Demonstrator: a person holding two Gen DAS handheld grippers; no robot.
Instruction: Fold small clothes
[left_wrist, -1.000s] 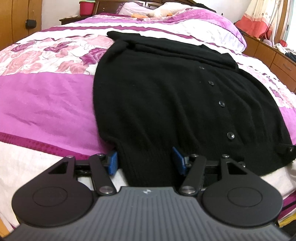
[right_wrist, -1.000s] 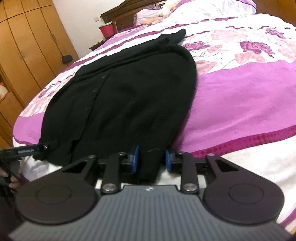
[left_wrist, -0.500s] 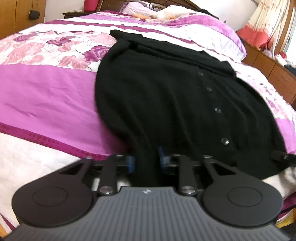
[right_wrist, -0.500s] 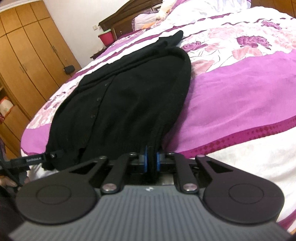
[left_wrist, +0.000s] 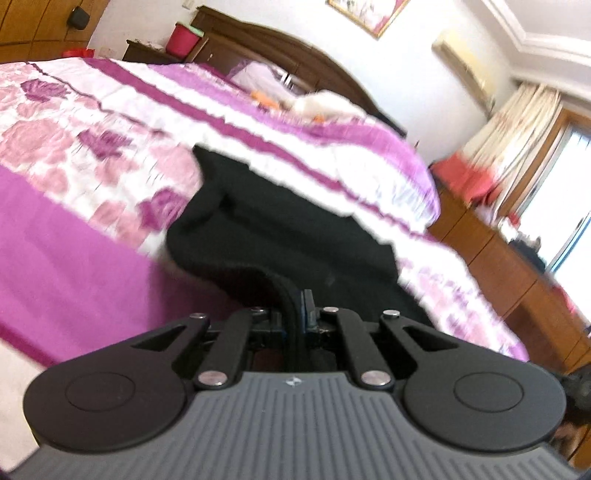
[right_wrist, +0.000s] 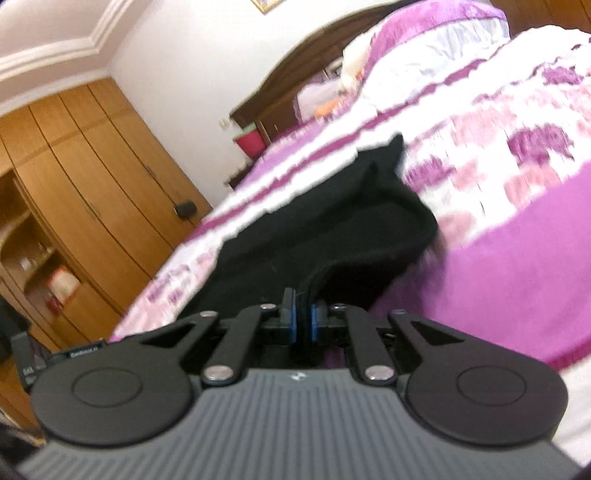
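Observation:
A black knit cardigan lies on a bed with a purple, white and floral cover. My left gripper is shut on the cardigan's near hem, which is lifted off the bed and arches up toward the far part. My right gripper is shut on the hem too, and the cardigan rises from it in a fold. Both views are blurred and tilted.
A dark wooden headboard and pillows sit at the far end. A red bin stands on a nightstand. Wooden drawers line one side, a wooden wardrobe the other.
Both grippers closed on the cardigan's hem, the right first, then lifted it off the bed and carried it toward the far end. The views tilted upward.

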